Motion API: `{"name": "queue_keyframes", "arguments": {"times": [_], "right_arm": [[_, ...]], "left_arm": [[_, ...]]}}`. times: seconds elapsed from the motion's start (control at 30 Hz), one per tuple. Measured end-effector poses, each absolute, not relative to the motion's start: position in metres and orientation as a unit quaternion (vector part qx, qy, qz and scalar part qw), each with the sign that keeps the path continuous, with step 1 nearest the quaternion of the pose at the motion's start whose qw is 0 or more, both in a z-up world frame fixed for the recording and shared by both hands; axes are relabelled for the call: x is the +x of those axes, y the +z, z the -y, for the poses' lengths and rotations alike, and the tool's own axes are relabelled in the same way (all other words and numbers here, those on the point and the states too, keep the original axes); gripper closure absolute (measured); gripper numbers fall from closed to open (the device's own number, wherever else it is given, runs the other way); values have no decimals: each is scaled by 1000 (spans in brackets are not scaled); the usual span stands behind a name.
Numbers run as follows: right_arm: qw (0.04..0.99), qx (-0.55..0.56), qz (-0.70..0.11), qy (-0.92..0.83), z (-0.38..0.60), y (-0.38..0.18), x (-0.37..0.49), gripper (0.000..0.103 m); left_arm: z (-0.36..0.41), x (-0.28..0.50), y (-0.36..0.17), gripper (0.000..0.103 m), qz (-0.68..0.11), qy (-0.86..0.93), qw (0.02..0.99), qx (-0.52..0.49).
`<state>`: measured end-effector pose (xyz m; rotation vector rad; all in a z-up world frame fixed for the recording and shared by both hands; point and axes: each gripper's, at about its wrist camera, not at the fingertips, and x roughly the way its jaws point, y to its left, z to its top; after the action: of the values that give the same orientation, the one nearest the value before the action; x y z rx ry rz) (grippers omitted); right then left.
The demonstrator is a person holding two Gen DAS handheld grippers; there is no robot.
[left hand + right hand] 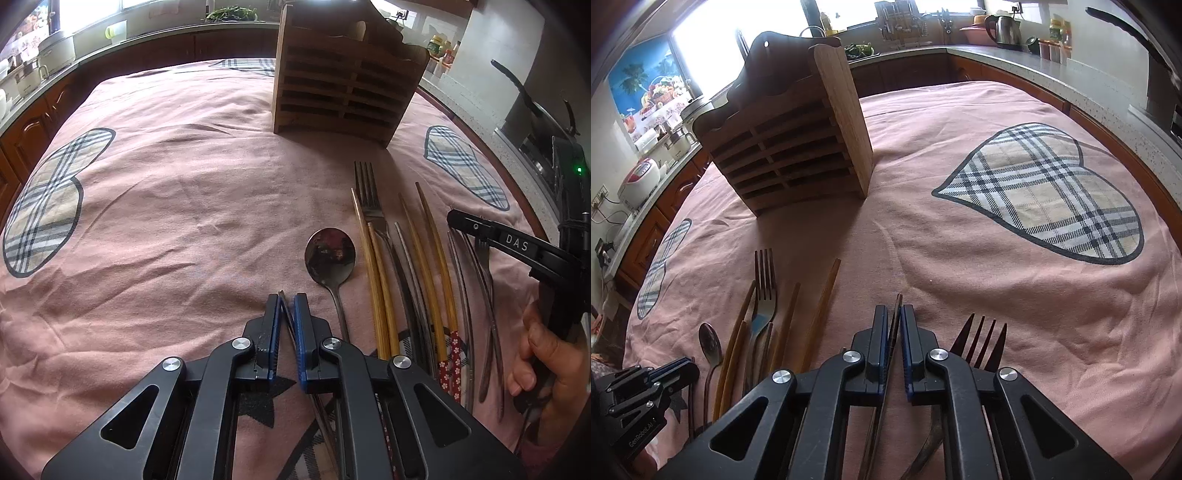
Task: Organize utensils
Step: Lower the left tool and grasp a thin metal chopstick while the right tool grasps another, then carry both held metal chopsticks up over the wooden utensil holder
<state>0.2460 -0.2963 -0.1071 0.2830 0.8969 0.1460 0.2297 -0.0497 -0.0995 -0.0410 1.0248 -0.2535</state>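
Pink heart-patterned tablecloth (960,258), kettle (1006,31)

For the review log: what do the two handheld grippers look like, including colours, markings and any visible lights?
Both are black, angular linkage frames with triangular cut-outs and round silver pivot bolts. The left gripper and right gripper each have flat fingers faced with blue ribbed pads. Seen from the left wrist view, the right gripper carries a white "DAS" label and a small green light. The left one reads "GenRobot.AI".

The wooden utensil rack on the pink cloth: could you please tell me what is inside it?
The wooden utensil rack shows only dark gaps between its front slats. Its open top faces away in both views, so anything inside is hidden. The spoon and chopsticks lie on the pink cloth.
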Motion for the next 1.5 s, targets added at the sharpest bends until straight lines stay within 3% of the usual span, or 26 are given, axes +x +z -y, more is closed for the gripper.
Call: {"name": "queue_keyframes", "arguments": {"times": [0.9, 1.5], "right_arm": [[927, 155, -310, 140, 295, 12, 176, 99], [943, 148, -260, 149, 293, 50, 168, 99]], "left_arm": [[13, 175, 13, 100, -366, -167, 912, -76], [3, 163, 55, 100, -300, -170, 935, -83]]}}
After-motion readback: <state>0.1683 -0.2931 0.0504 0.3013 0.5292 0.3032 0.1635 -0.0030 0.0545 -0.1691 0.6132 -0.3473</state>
